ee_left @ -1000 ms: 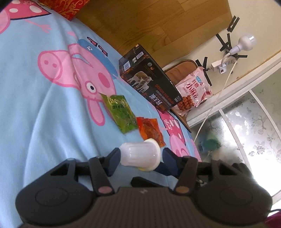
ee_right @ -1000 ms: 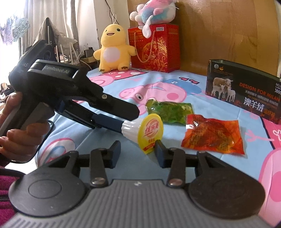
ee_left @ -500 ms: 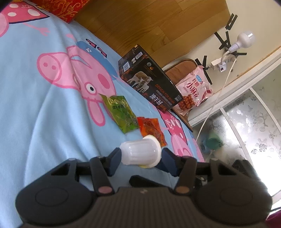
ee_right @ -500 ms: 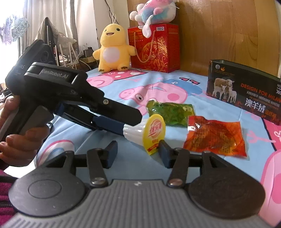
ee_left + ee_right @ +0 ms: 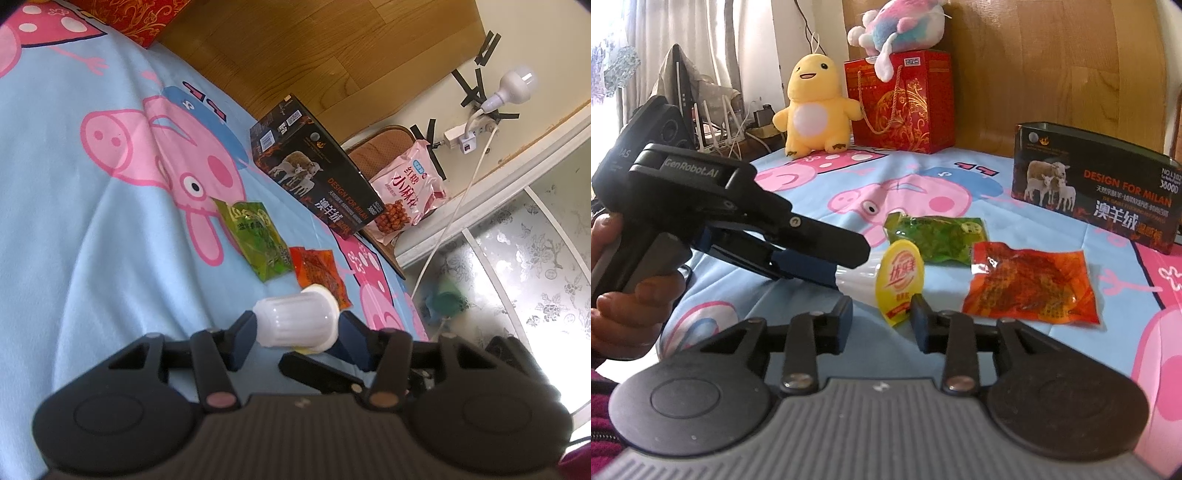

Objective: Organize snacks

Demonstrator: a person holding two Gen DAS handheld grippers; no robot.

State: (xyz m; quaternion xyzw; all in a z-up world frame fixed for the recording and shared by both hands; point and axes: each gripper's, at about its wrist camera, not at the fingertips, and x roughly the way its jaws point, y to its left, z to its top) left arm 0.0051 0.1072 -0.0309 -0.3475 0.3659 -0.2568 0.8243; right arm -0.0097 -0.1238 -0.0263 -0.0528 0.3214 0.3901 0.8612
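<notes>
My left gripper (image 5: 297, 326) is shut on a white ribbed jelly cup (image 5: 297, 321) with a yellow lid, held sideways just above the blue pig-print bedsheet (image 5: 74, 221). In the right wrist view the cup's yellow lid (image 5: 900, 281) faces me and the left gripper (image 5: 846, 254) comes in from the left. My right gripper (image 5: 881, 314) is open, its fingers either side of the lid's lower edge. A green snack packet (image 5: 255, 236) (image 5: 938, 236) and an orange-red snack packet (image 5: 319, 271) (image 5: 1030, 280) lie flat side by side just beyond.
A black box with sheep pictures (image 5: 314, 177) (image 5: 1097, 184) stands behind the packets. A pink snack bag (image 5: 406, 195) leans on a chair off the bed. A yellow plush toy (image 5: 816, 107) and a red gift bag (image 5: 901, 99) stand by the wooden headboard.
The left gripper has carried the jelly cup a little toward the snack packets and lower. The right gripper's fingers now stand closer to the lid.
</notes>
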